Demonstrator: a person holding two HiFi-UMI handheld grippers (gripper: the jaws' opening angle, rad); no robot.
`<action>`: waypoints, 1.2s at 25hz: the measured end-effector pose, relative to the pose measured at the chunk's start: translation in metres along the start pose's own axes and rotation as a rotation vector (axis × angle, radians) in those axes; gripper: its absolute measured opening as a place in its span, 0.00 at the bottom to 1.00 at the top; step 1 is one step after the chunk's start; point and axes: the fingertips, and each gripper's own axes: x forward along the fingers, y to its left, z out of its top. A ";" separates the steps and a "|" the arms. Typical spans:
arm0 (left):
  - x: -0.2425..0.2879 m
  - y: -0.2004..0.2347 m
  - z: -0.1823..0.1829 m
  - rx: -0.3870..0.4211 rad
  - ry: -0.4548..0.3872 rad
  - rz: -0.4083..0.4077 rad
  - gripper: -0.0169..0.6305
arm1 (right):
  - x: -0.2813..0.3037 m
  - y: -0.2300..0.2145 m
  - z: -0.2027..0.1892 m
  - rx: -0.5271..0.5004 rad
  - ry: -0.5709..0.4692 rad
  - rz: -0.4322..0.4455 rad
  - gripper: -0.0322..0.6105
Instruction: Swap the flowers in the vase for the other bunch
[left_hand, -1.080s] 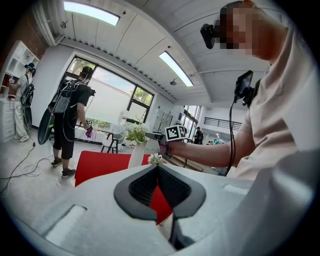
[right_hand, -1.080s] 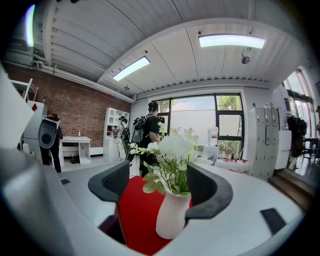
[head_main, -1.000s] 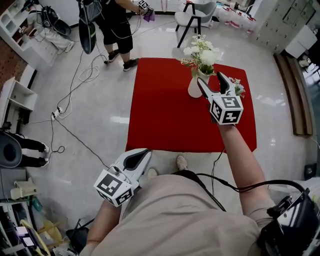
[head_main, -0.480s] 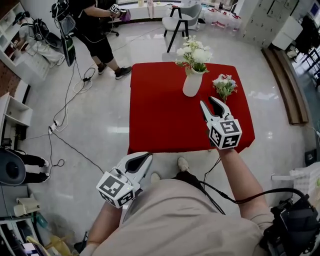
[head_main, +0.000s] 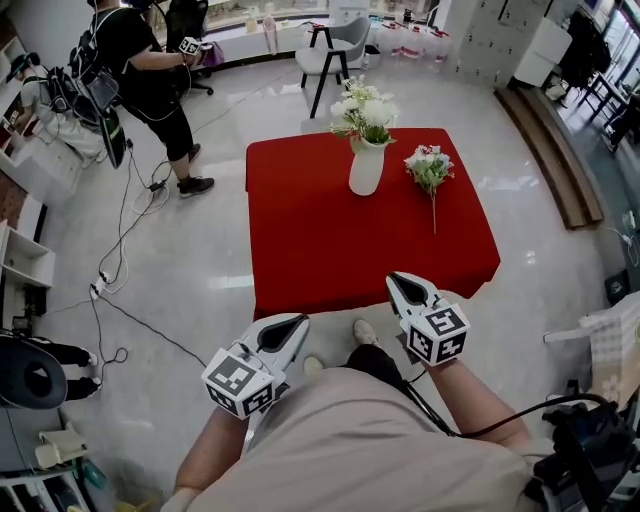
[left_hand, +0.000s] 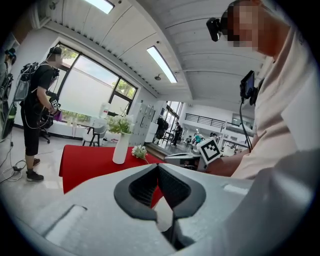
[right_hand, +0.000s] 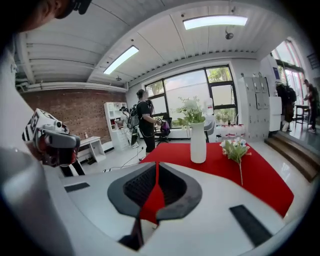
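Fingers pressed together on nothing, the left gripper (head_main: 299, 321) and right gripper (head_main: 394, 280) hang short of the red table's (head_main: 330, 245) near edge in the head view. The right gripper's jaws have just been closing. The vase (head_main: 366, 168) with its flowers (head_main: 362, 108) stands at the far side, with the other bunch (head_main: 428, 166) lying just beside it. In the left gripper view the tips meet, vase (left_hand: 120, 148) well beyond. In the right gripper view the tips touch, vase (right_hand: 198, 143) and other bunch (right_hand: 235, 148) ahead.

Glossy pale floor (head_main: 200, 235); brick wall (right_hand: 75, 107); big windows (right_hand: 192, 87); ceiling strip lights (right_hand: 215, 21); chair (head_main: 345, 40) behind red table (head_main: 320, 250).
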 end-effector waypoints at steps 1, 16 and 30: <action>-0.001 0.000 -0.001 0.001 0.001 -0.005 0.04 | -0.007 0.009 -0.008 -0.001 0.019 0.015 0.09; -0.024 0.003 -0.013 0.000 0.026 -0.011 0.04 | -0.031 0.049 -0.026 -0.025 0.049 0.039 0.07; -0.049 0.014 -0.022 -0.019 0.003 0.051 0.04 | -0.008 0.090 -0.020 -0.107 0.062 0.149 0.07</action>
